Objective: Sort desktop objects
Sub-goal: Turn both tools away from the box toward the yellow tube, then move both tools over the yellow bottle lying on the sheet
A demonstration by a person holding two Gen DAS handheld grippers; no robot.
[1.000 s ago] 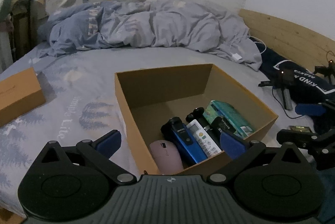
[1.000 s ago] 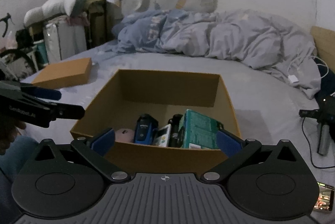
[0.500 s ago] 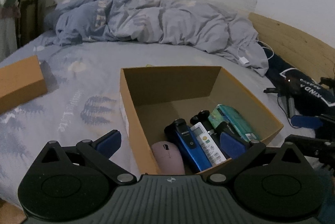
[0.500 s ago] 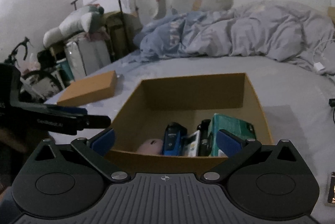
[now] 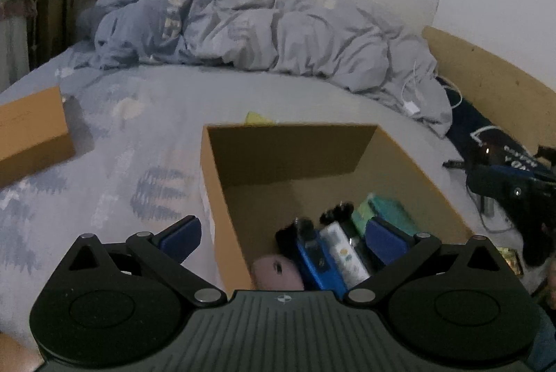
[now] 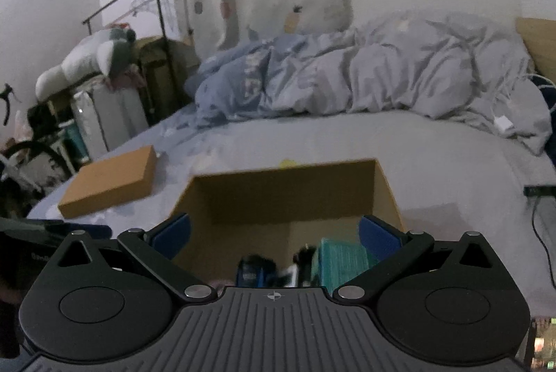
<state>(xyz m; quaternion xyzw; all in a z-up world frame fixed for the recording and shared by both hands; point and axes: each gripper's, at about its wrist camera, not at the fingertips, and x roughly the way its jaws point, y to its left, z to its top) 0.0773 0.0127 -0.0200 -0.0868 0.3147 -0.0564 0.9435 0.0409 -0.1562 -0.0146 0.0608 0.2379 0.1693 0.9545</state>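
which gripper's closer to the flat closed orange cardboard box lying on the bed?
Left. The flat closed orange cardboard box lies just left of the left gripper; the right gripper sits farther right, past the open cardboard box.

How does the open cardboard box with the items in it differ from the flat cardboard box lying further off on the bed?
The open box has tall walls and no lid; the flat box is low and shows a closed top. The open box holds a pink mouse, a white remote and a teal pack; nothing shows in the flat box. The open box sits nearer the grippers. Both are tan cardboard resting on the bed sheet.
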